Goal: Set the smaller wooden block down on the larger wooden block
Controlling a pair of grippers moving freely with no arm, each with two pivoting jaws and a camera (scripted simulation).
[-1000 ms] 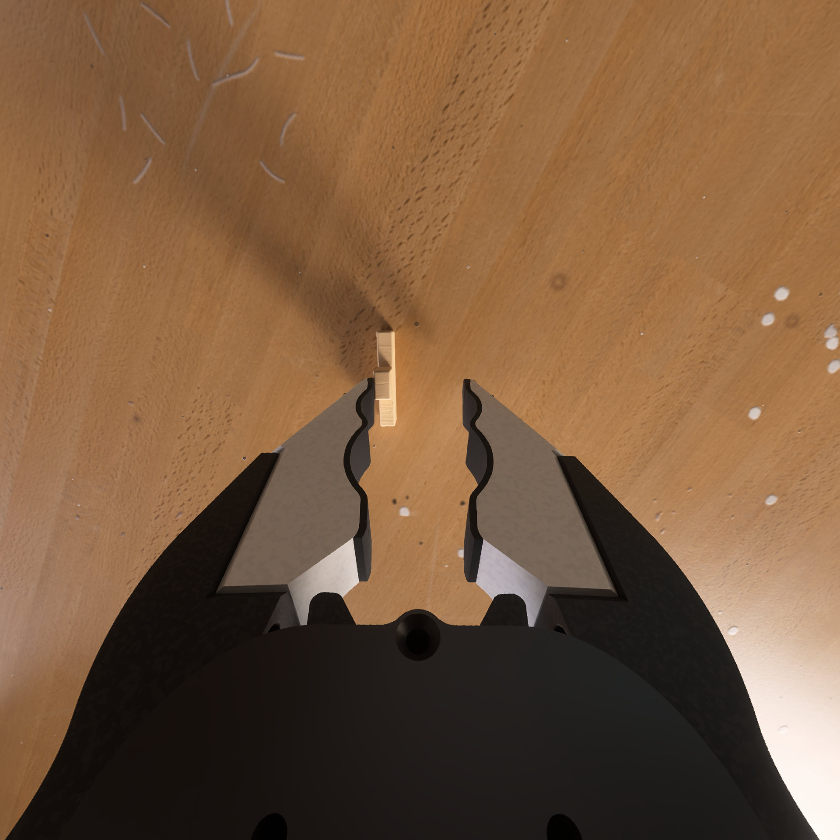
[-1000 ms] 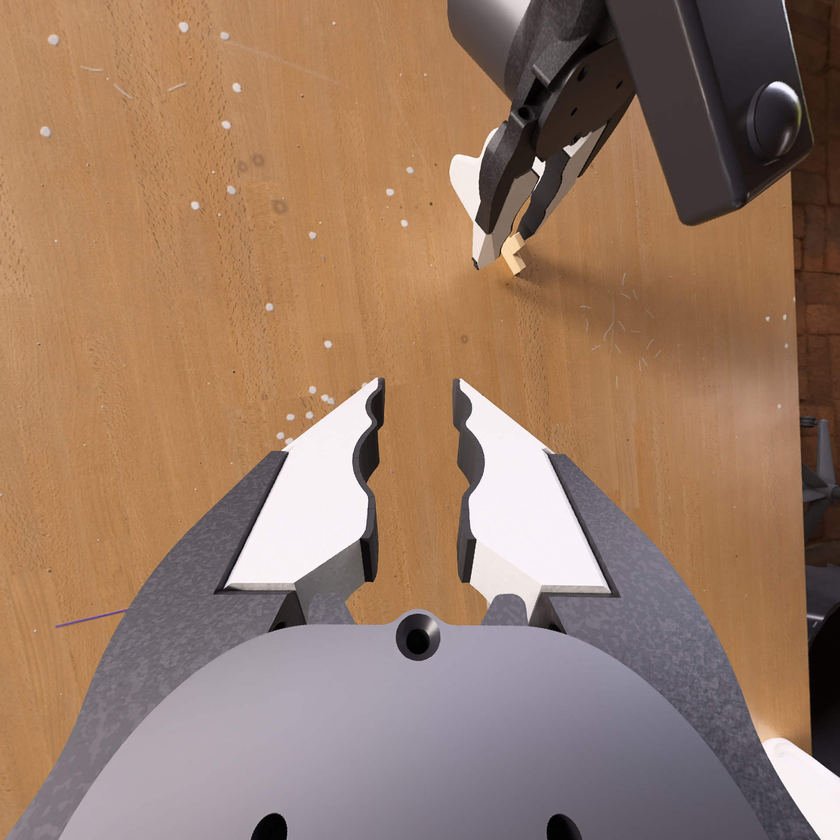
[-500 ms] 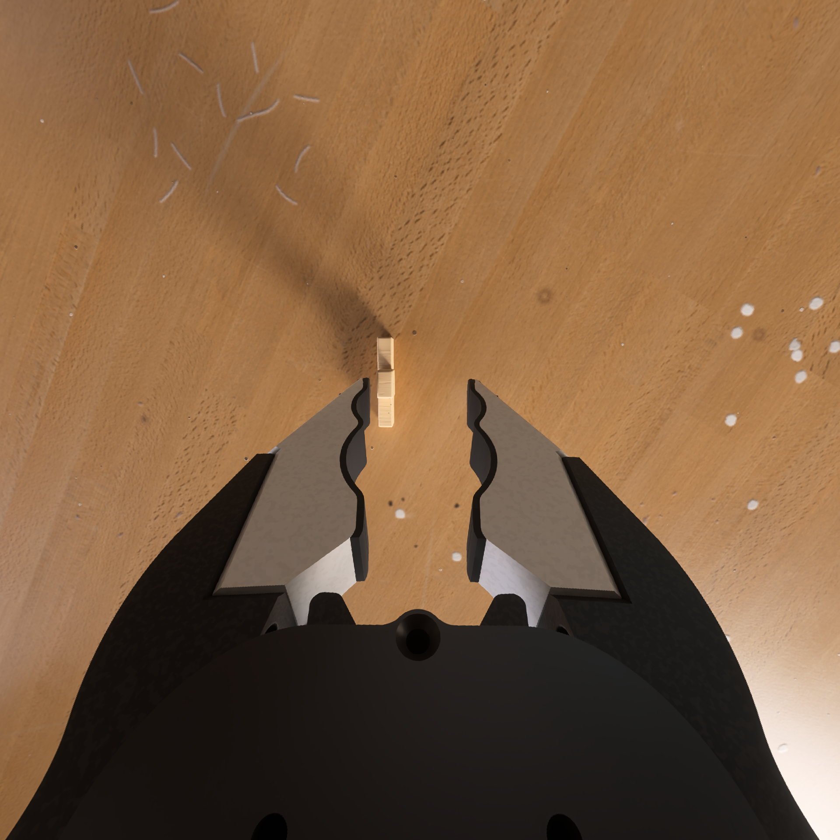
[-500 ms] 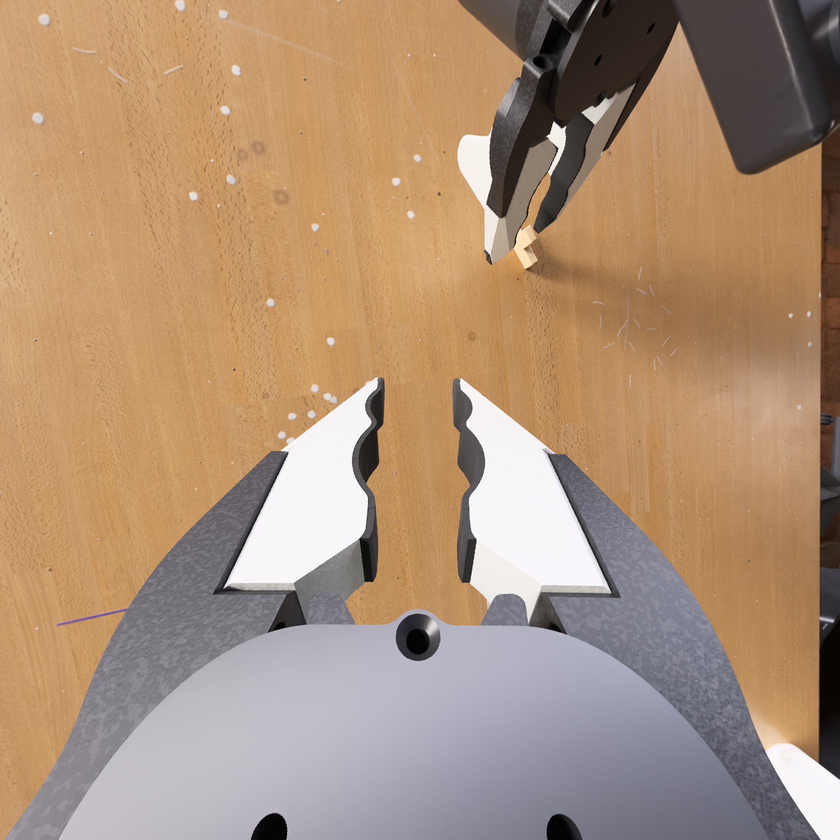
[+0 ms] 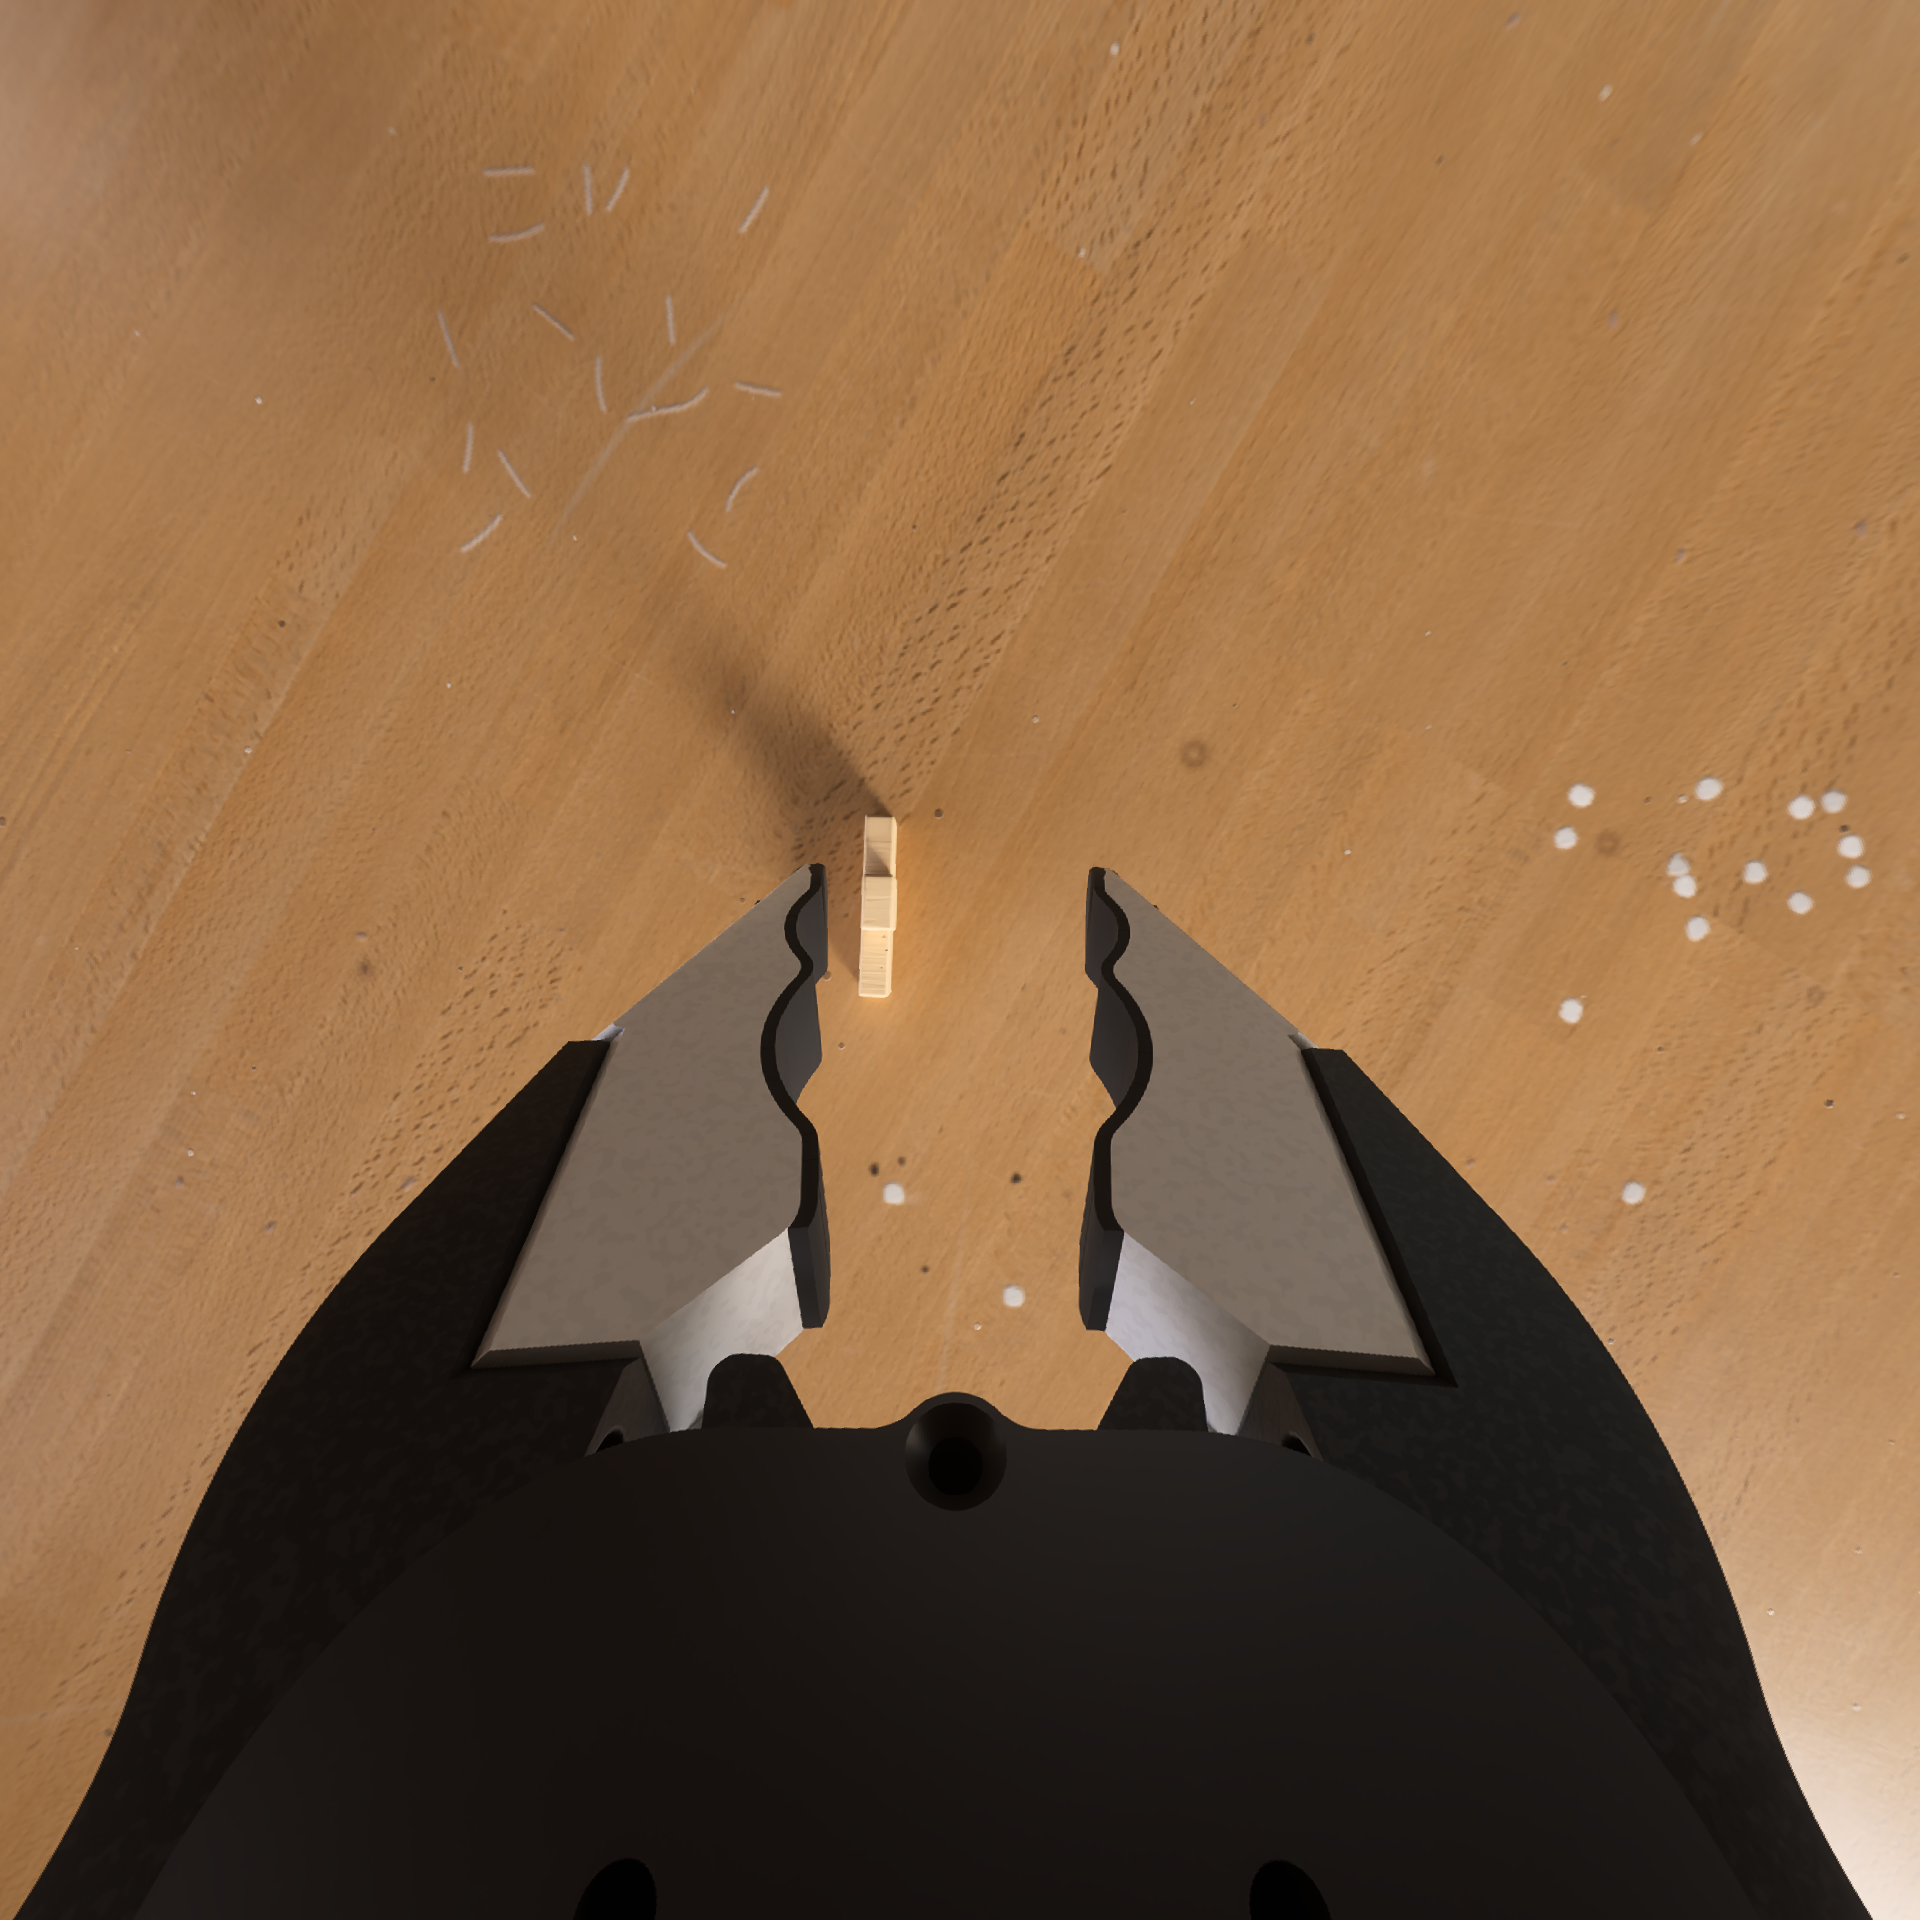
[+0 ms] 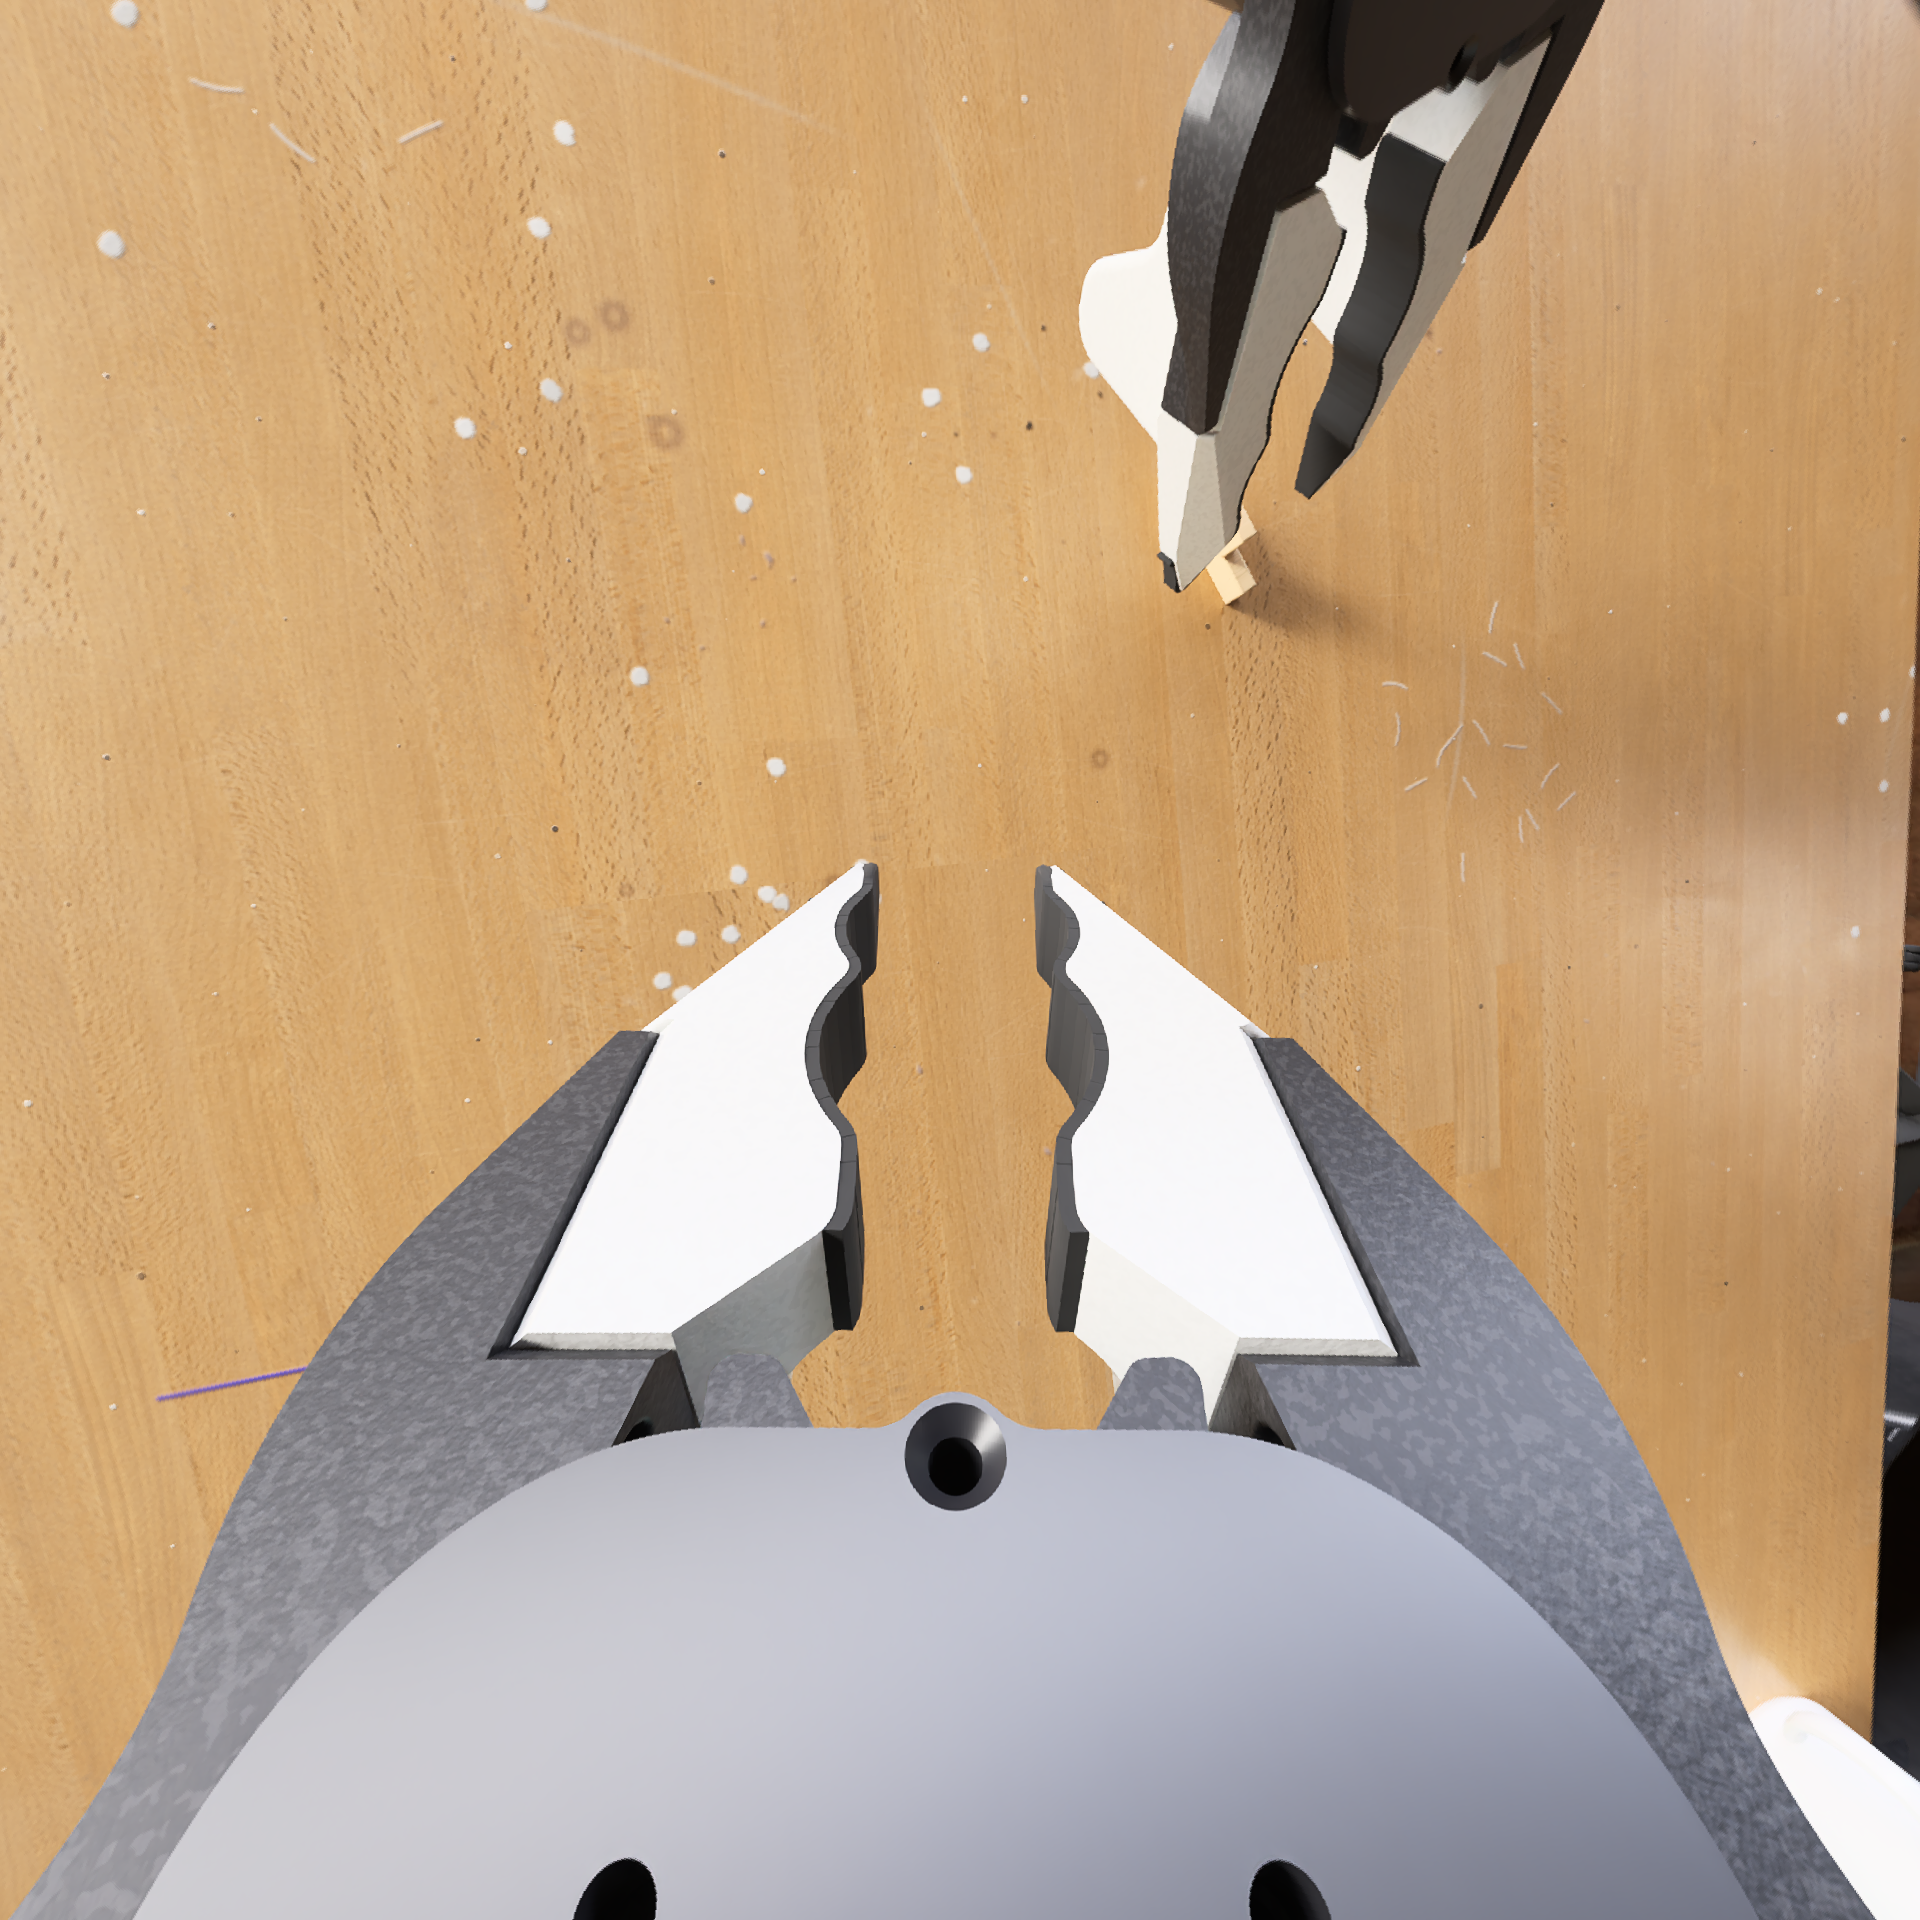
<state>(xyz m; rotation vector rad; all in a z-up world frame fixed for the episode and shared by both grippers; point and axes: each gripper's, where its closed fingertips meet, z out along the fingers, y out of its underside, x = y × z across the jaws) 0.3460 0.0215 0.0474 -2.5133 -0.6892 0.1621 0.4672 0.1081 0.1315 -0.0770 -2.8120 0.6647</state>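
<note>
Two small pale wooden blocks (image 5: pixel 878 914) stand together on the wooden table as one stepped stack. I cannot tell exactly where one block ends and the other begins. My left gripper (image 5: pixel 956 883) is open and empty. The stack sits just inside its left fingertip (image 5: pixel 805 914), with a thin gap between them. In the right wrist view the left gripper (image 6: pixel 1247 530) hangs over the blocks (image 6: pixel 1234 577), and its near finger hides most of them. My right gripper (image 6: pixel 956 873) is open and empty, well short of the blocks.
White specks (image 5: pixel 1756 873) and fine scratch marks (image 5: pixel 613 395) dot the table top. The table's right edge (image 6: pixel 1883 935) runs down the right wrist view, with dark shapes beyond it. A white object (image 6: pixel 1849 1787) shows at the lower right corner.
My left gripper's jaws have opened wider and it has drawn back and up from the blocks, which stay on the table. The right gripper has hardly moved.
</note>
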